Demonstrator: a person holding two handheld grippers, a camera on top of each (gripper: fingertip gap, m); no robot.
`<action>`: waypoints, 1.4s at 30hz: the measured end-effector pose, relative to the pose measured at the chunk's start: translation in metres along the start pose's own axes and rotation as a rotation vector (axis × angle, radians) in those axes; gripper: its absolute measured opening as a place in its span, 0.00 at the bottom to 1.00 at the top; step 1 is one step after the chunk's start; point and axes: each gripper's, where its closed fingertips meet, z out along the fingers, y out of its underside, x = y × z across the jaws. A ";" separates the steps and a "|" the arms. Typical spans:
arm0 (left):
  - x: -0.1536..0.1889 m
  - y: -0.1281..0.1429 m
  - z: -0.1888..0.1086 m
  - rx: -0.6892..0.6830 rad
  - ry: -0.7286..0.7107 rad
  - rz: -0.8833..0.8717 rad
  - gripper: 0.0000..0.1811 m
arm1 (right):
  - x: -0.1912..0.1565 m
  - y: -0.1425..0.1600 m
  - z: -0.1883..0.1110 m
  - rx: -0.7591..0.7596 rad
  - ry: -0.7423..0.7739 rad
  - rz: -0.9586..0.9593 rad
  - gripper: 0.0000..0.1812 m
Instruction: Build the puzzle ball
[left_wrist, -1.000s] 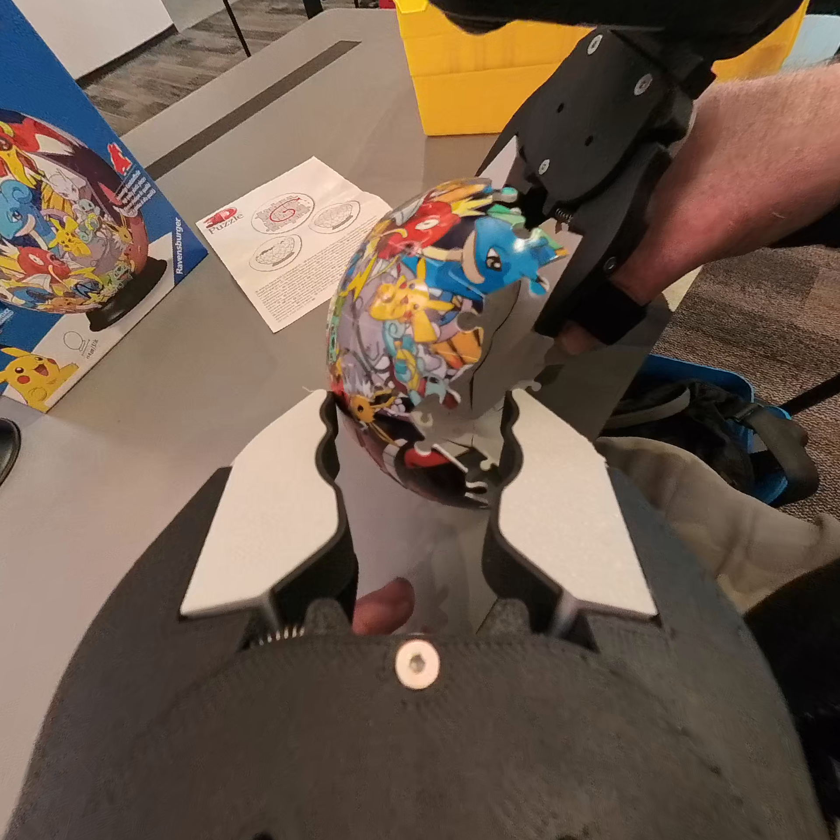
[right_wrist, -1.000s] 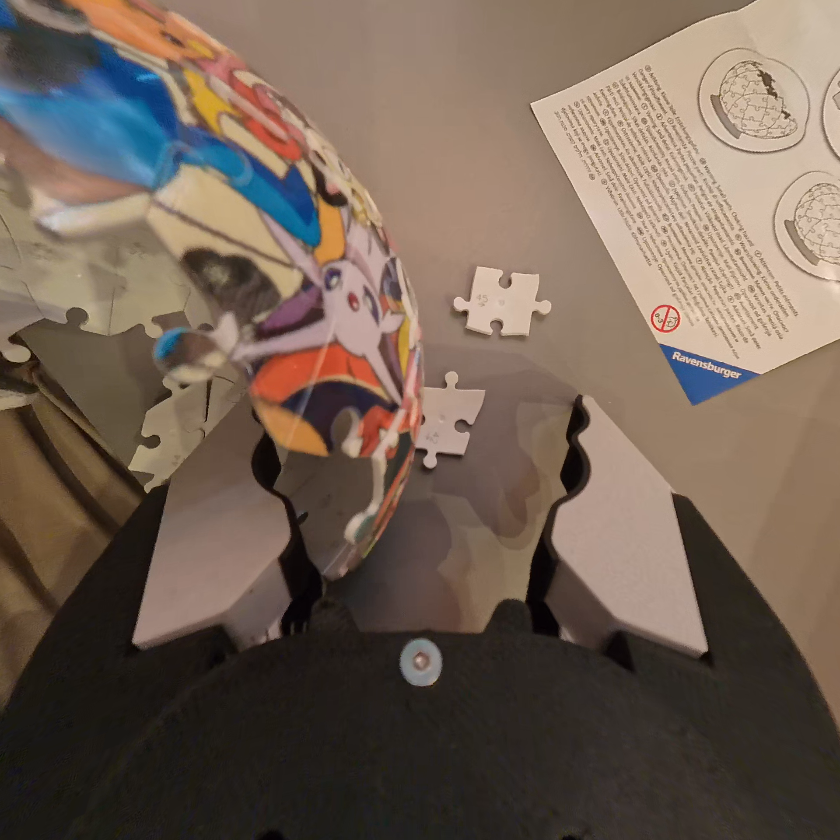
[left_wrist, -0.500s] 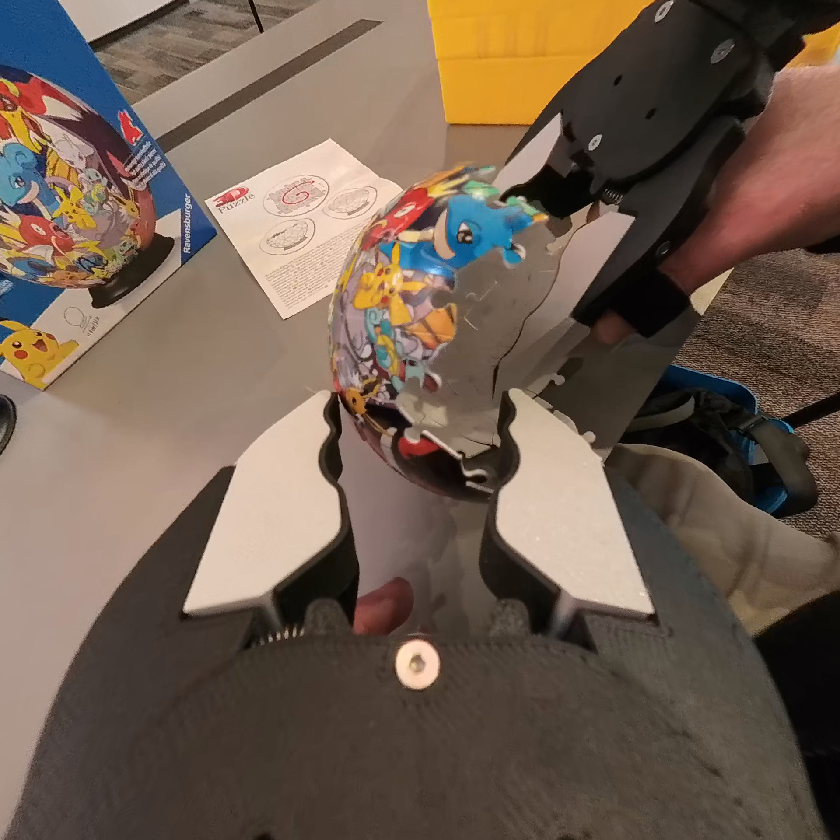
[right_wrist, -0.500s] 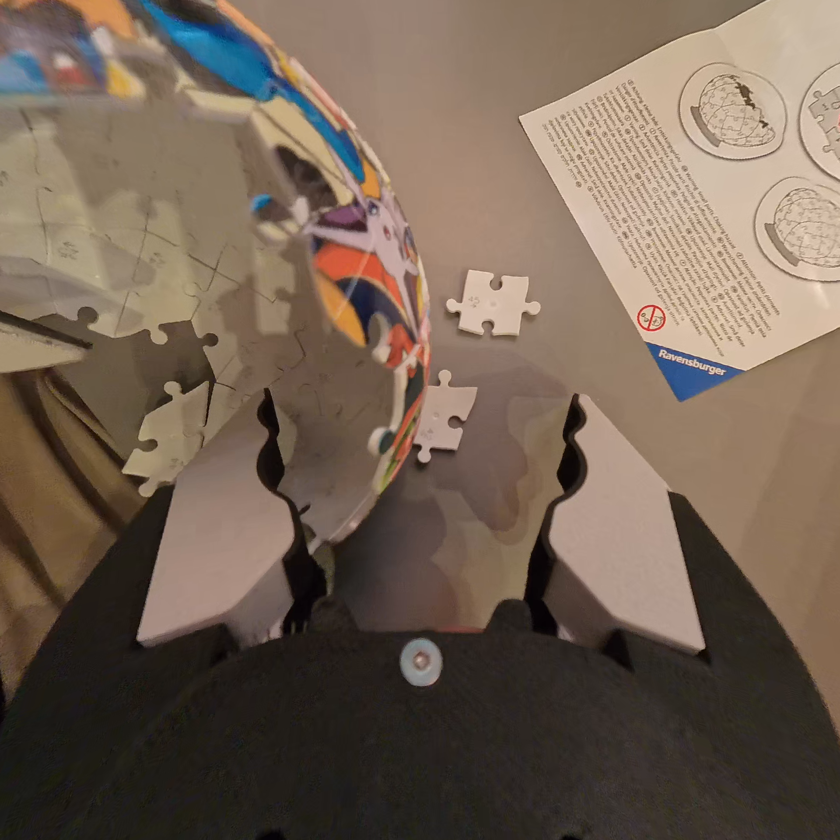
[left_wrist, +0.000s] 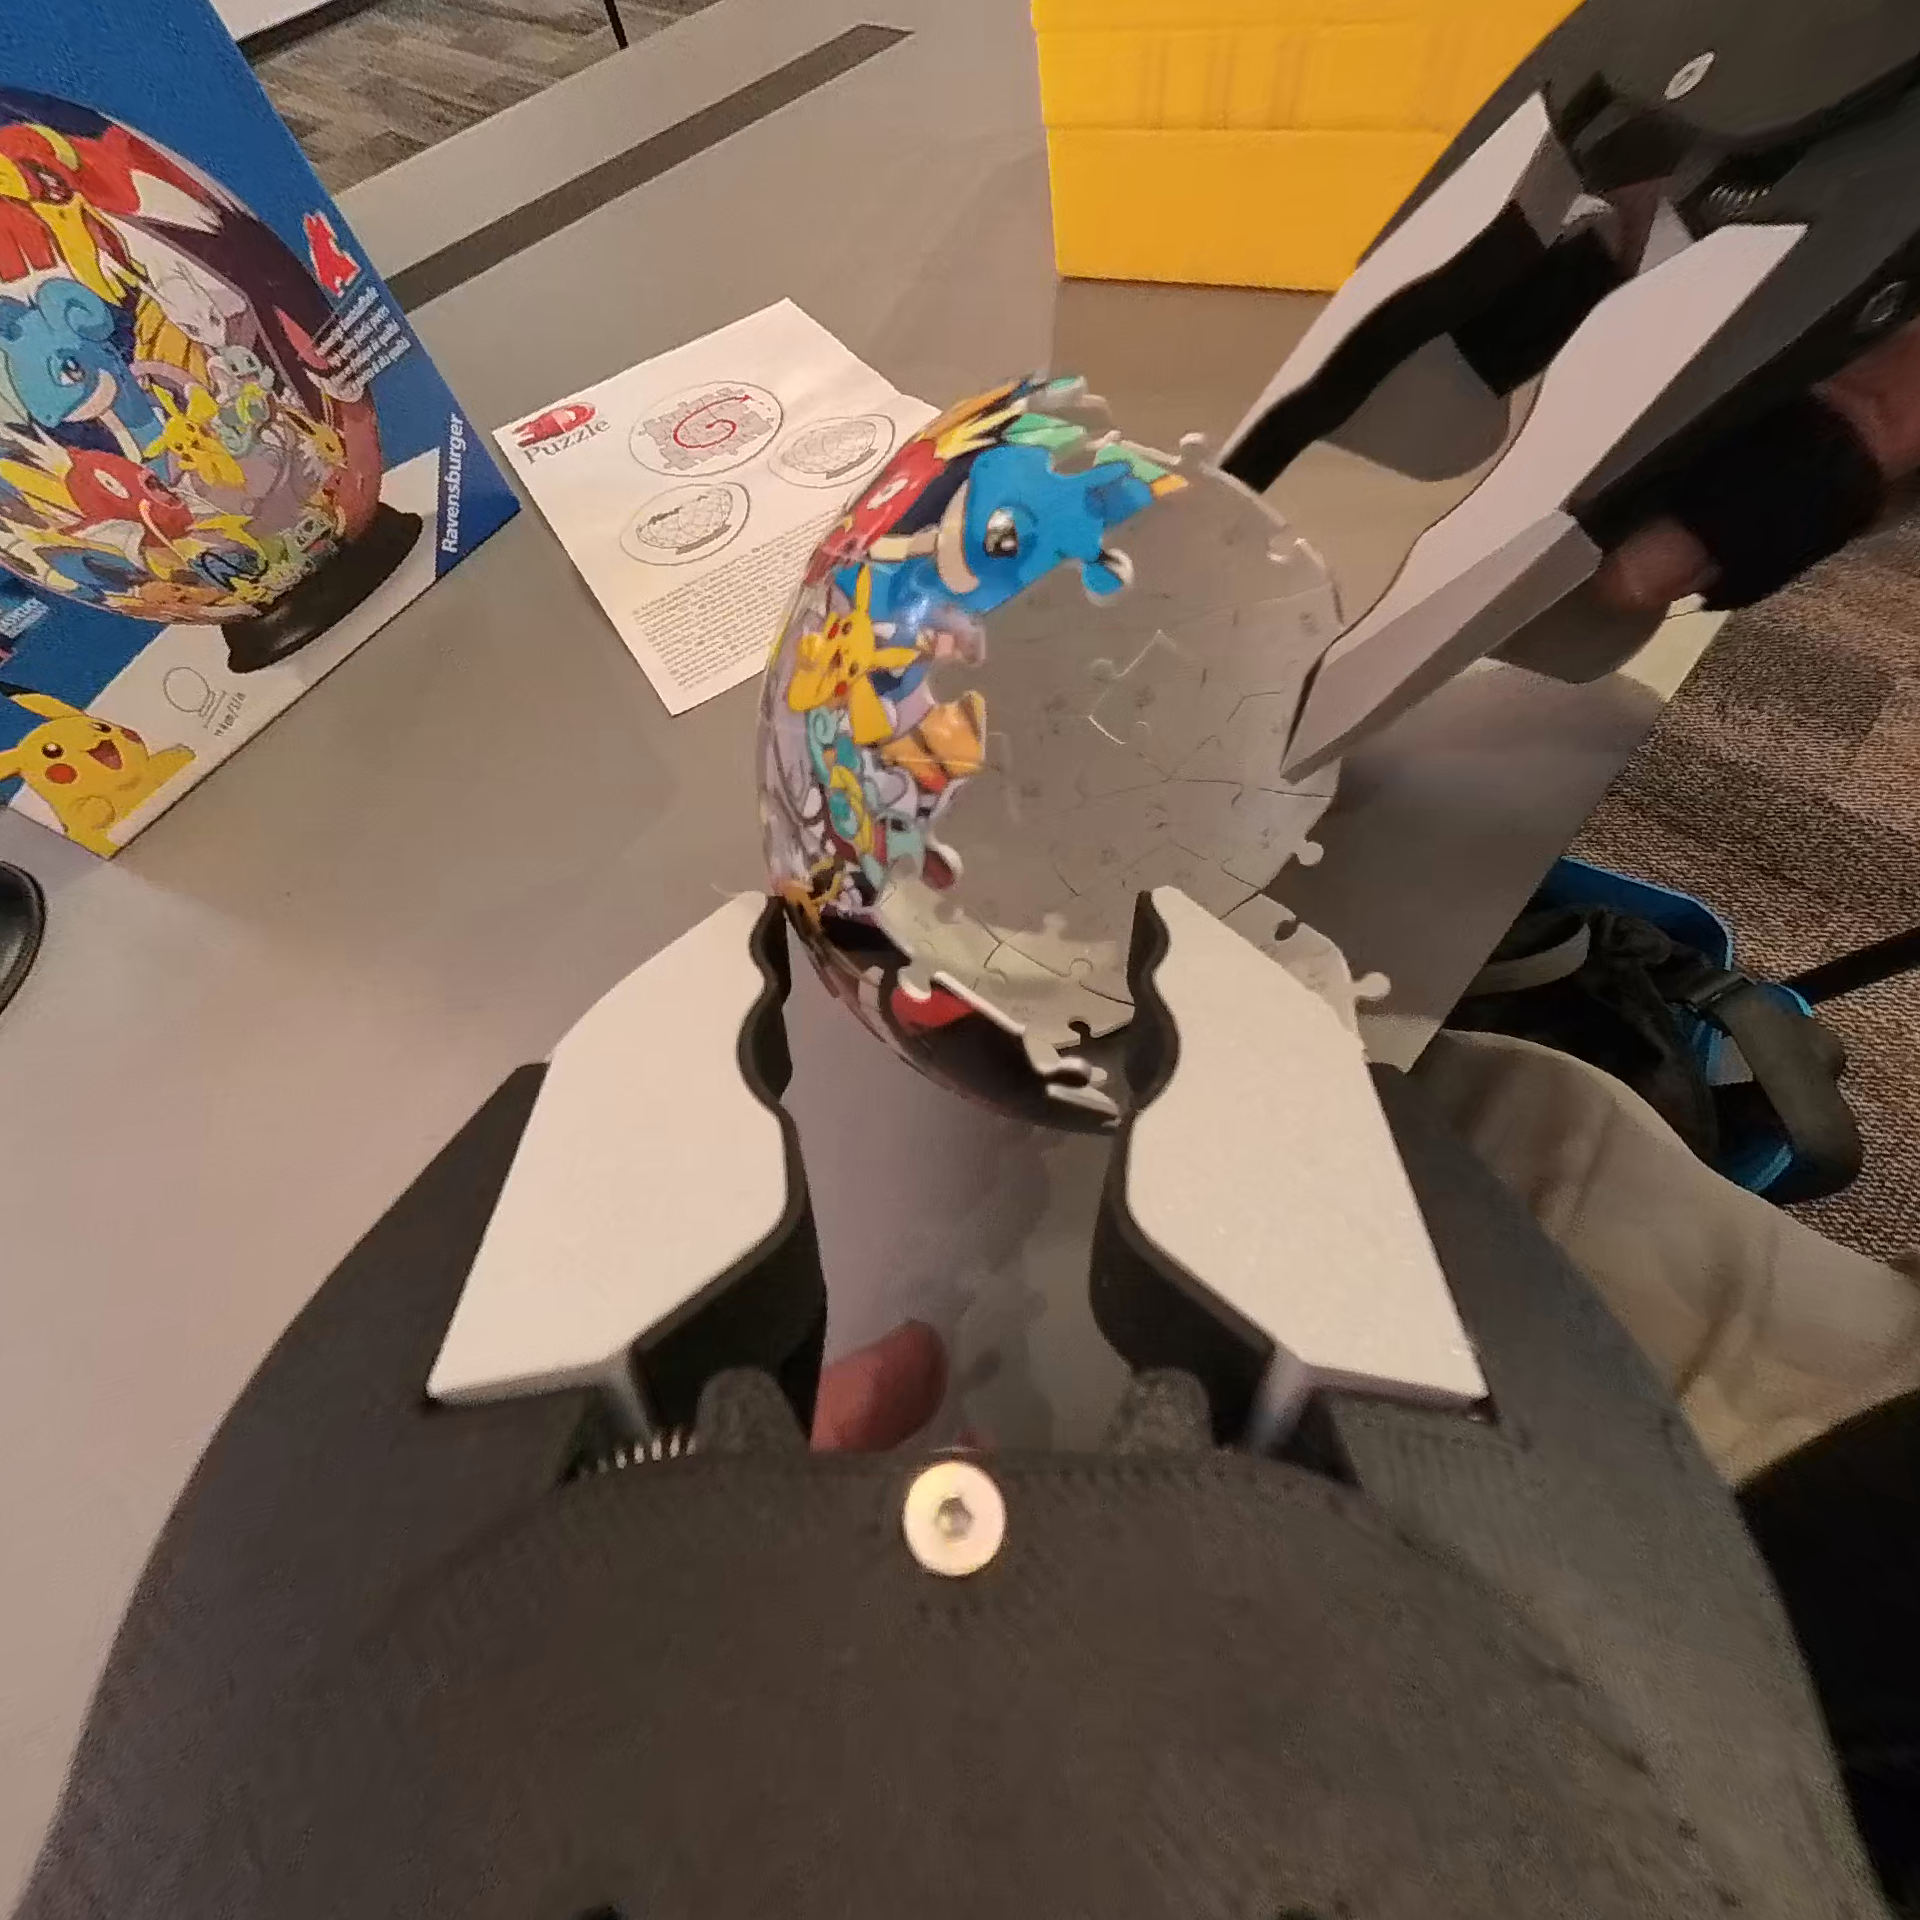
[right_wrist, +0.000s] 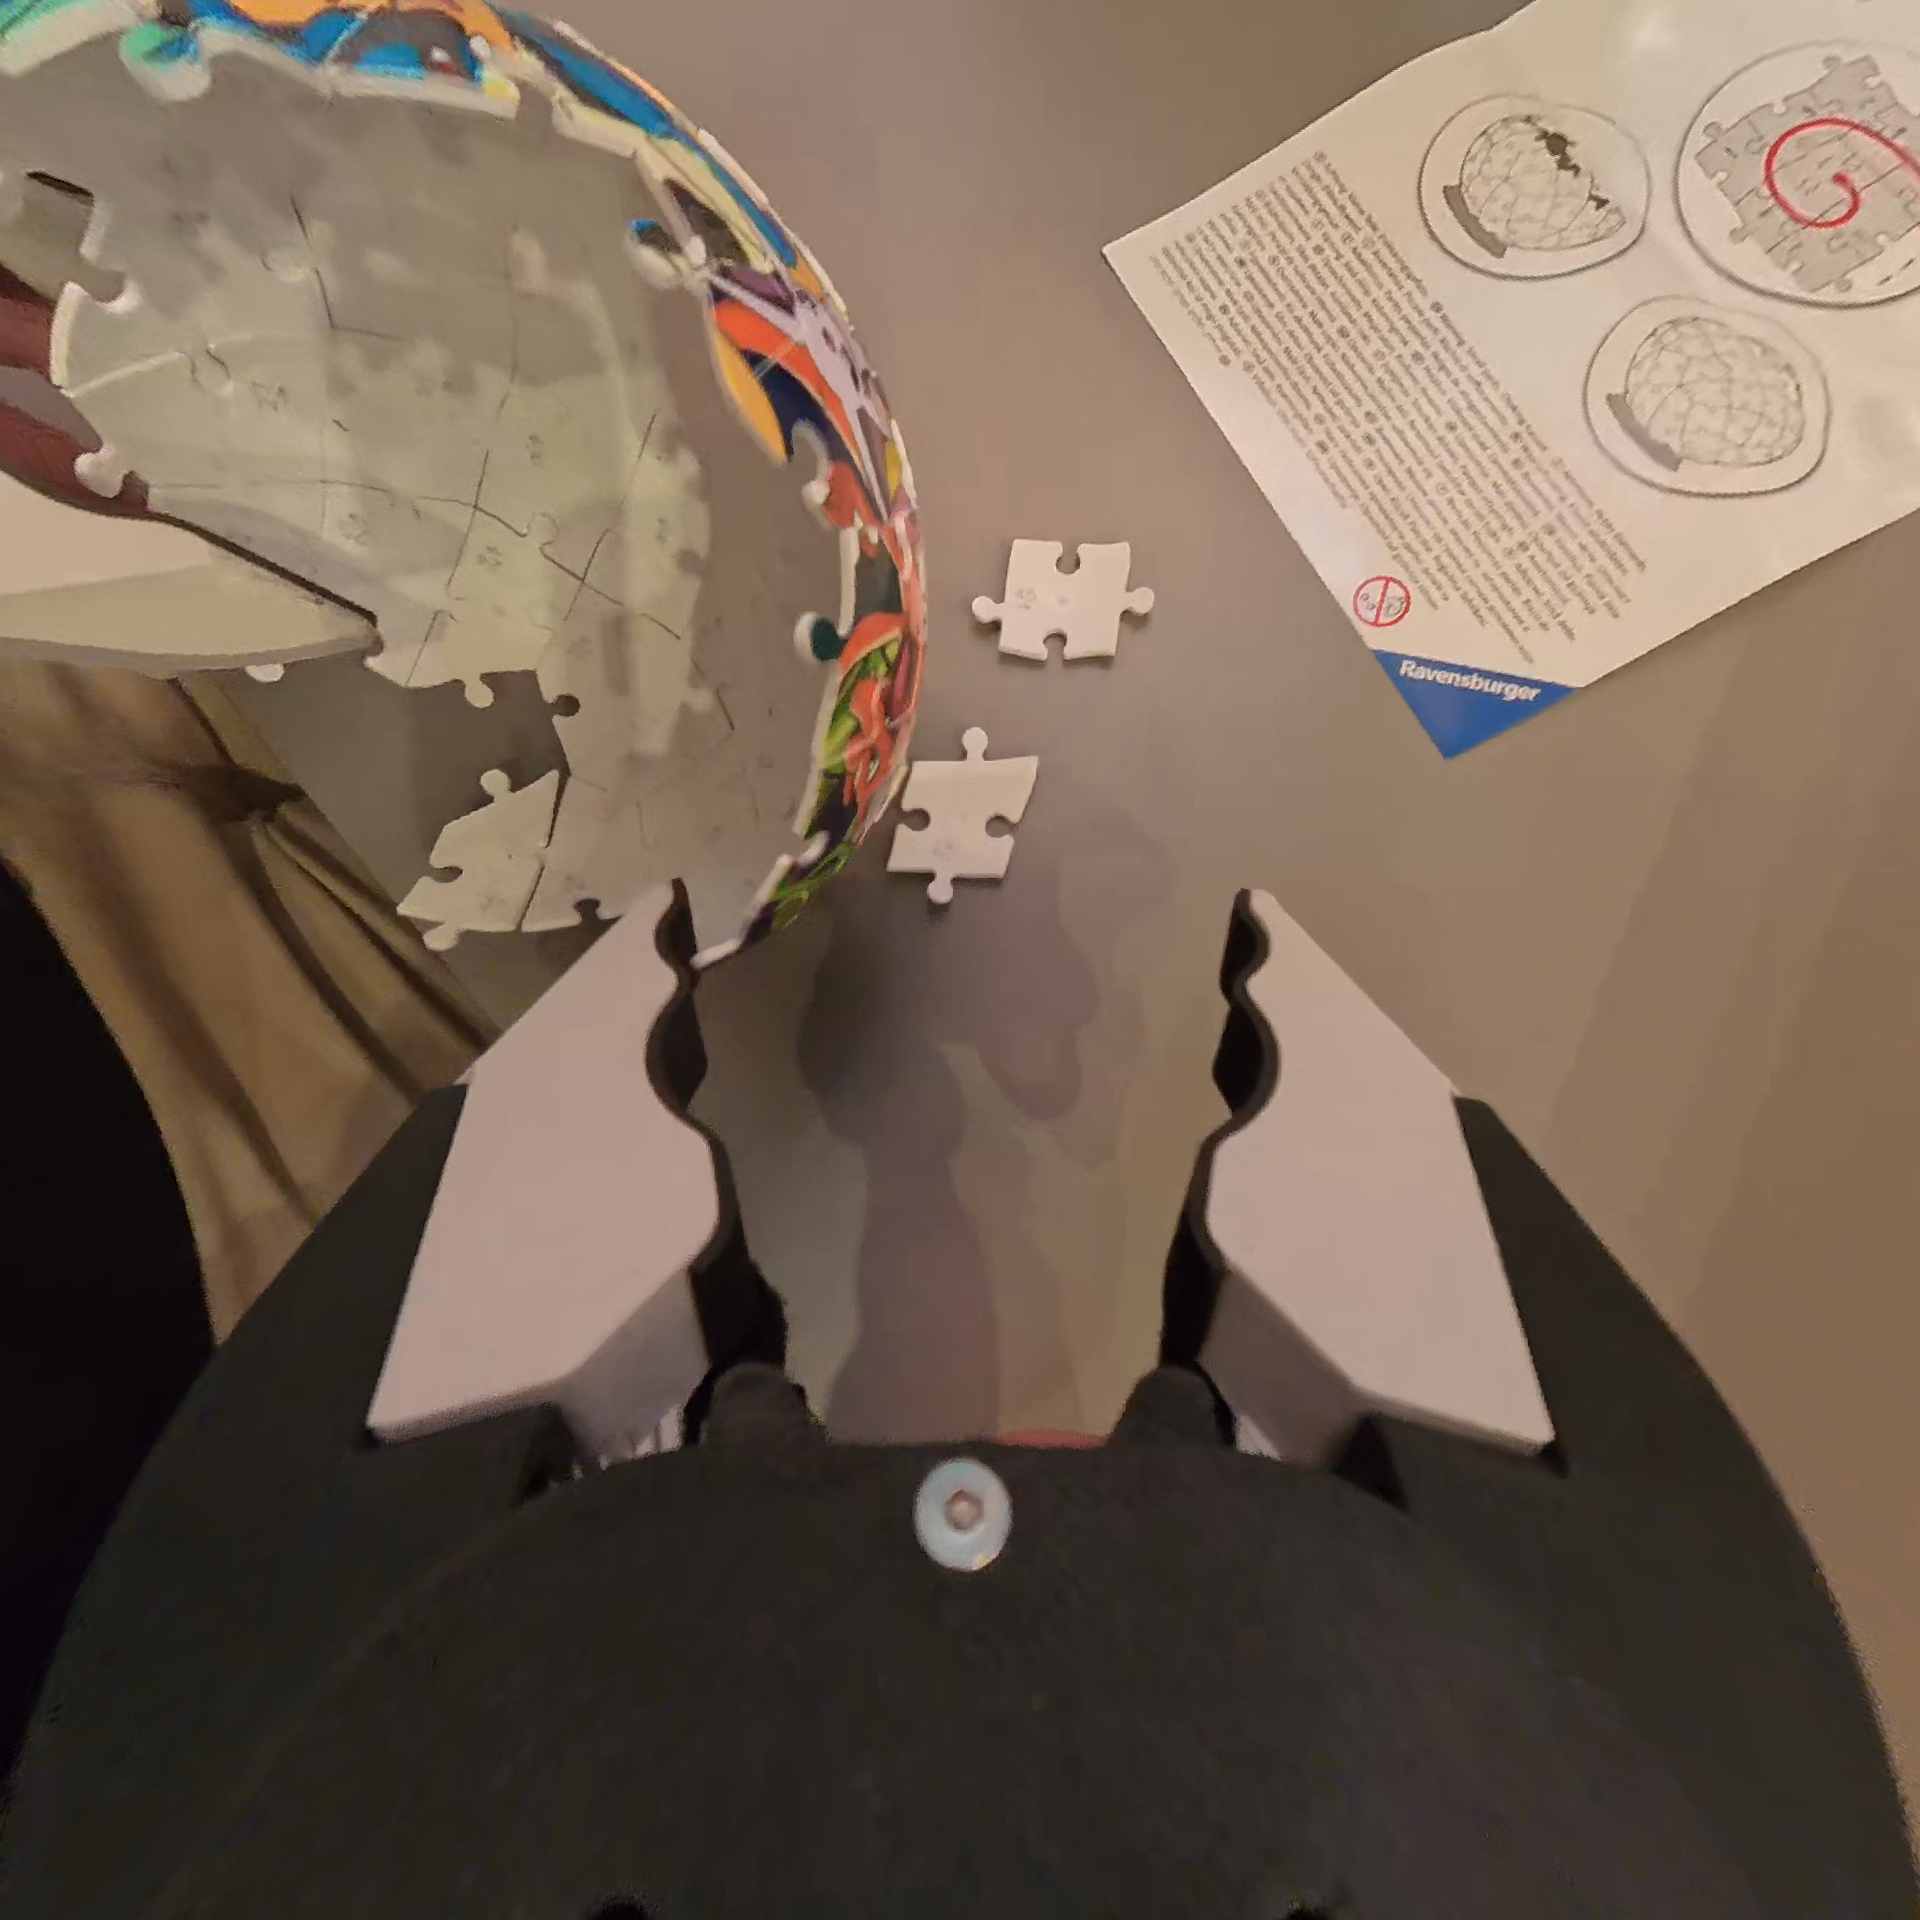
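Gripping the lower rim of the half-built puzzle ball (left_wrist: 935, 675), the left gripper (left_wrist: 961, 971) fills the 6 o'clock part of the left wrist view, its two fingers pressed against the shell's bottom edge. The ball is held above the grey worktop (left_wrist: 364, 883), its colourful printed side toward 9 o'clock and its pale hollow inside toward 3 o'clock. At 2 o'clock the right gripper (left_wrist: 1340, 603) hangs beside the open side of the ball, its jaws spread with nothing between them; whether its lower finger touches the rim cannot be told. A blue puzzle box (left_wrist: 177, 436) stands at 10 o'clock, an instruction sheet (left_wrist: 707, 488) lies at 11 o'clock and a yellow bin (left_wrist: 1226, 145) sits at 1 o'clock.

From the right wrist view, the right gripper (right_wrist: 961, 925) is released, empty, over bare worktop (right_wrist: 1039, 260). The ball (right_wrist: 436, 447) sits at 10 o'clock, its hollow facing the camera. Two loose puzzle pieces lie white side up just right of it: one piece (right_wrist: 1060, 601) near centre, the other piece (right_wrist: 961, 821) just below. The instruction sheet (right_wrist: 1558, 395) lies at 2 o'clock.
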 end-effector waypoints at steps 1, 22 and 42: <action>0.000 0.000 0.000 0.000 0.000 -0.001 0.35 | -0.003 0.000 -0.001 0.003 -0.013 0.006 0.52; 0.001 -0.011 -0.009 0.026 0.067 -0.044 0.39 | -0.018 -0.009 0.016 0.021 -0.163 0.146 0.15; -0.041 -0.021 -0.023 0.029 0.274 -0.104 0.48 | -0.018 -0.034 0.033 -0.002 -0.224 0.139 0.08</action>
